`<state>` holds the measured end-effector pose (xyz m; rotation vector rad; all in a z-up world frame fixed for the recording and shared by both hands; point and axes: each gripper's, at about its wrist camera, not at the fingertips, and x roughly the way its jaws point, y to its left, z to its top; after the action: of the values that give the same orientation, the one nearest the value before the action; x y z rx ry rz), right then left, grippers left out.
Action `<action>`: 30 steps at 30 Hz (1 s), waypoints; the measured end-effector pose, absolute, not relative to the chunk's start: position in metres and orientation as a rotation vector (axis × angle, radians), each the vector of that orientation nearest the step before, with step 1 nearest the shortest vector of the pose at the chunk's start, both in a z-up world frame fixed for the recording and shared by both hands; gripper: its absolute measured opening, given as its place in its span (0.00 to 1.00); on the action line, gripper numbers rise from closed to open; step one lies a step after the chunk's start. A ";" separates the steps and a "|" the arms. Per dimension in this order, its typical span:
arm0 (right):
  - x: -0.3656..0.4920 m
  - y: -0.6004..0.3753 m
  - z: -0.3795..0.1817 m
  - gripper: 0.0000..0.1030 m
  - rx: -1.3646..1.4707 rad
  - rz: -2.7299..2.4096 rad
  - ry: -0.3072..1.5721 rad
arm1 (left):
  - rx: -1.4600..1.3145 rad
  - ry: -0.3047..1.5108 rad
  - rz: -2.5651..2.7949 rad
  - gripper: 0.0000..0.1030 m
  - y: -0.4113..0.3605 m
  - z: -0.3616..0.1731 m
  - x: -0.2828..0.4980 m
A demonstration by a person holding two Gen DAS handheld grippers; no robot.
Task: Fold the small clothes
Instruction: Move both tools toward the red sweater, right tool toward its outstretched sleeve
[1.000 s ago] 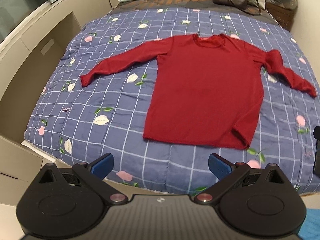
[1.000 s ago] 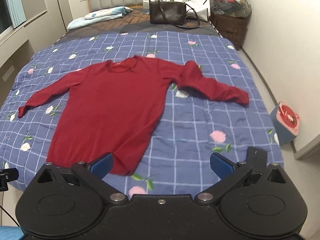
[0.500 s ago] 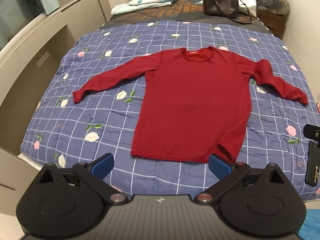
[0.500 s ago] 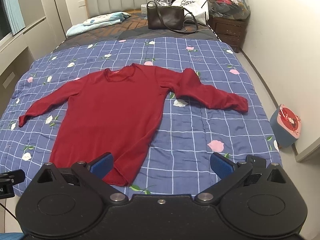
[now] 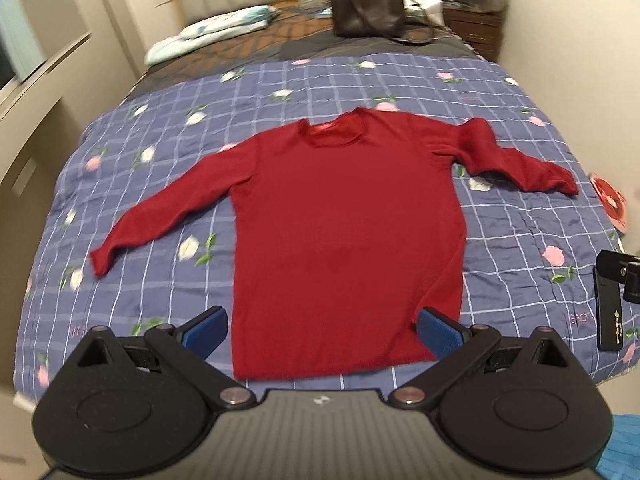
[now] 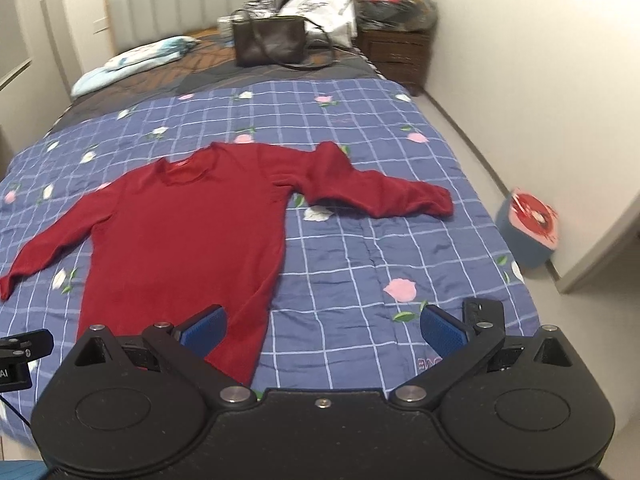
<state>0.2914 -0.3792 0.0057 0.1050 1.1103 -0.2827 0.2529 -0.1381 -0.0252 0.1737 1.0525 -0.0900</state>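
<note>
A dark red long-sleeved top (image 5: 344, 232) (image 6: 188, 236) lies flat, front up, on a blue checked floral quilt (image 5: 168, 184) (image 6: 360, 280), neck away from me and both sleeves spread out. The right sleeve (image 6: 380, 196) is bunched near the shoulder. My left gripper (image 5: 322, 332) hovers open over the hem, its blue pads apart and nothing between them. My right gripper (image 6: 322, 330) is open too, above the quilt just right of the hem's right corner. Neither touches the cloth.
A brown handbag (image 6: 272, 46), bags and a folded light-blue cloth (image 6: 132, 60) lie at the bed's head. A wicker cabinet (image 6: 394, 54) stands in the far right corner. A blue box with a red lid (image 6: 528, 228) sits on the floor at the right. Cabinets (image 5: 28, 128) line the left.
Both grippers have pulled back and risen, so the top looks smaller and farther. The left view has swung right to centre on the hem. The top has not moved.
</note>
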 end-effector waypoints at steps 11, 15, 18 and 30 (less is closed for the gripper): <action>0.296 -0.365 0.011 1.00 0.103 -0.447 1.093 | 0.184 1.102 -0.312 1.00 -0.130 -0.048 0.300; 0.298 -0.373 0.013 1.00 0.114 -0.501 1.094 | 0.228 1.120 -0.358 1.00 -0.139 -0.057 0.307; 0.296 -0.379 0.011 1.00 0.125 -0.521 1.092 | 0.227 1.125 -0.389 1.00 -0.148 -0.058 0.313; 0.326 -0.435 -0.033 1.00 0.229 -0.455 1.139 | 0.247 1.169 -0.309 1.00 -0.181 -0.072 0.346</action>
<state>0.3256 -0.4349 -0.0329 0.2288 1.1389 -0.4553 0.3464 -0.1813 -0.0716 0.2469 1.1692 -0.3086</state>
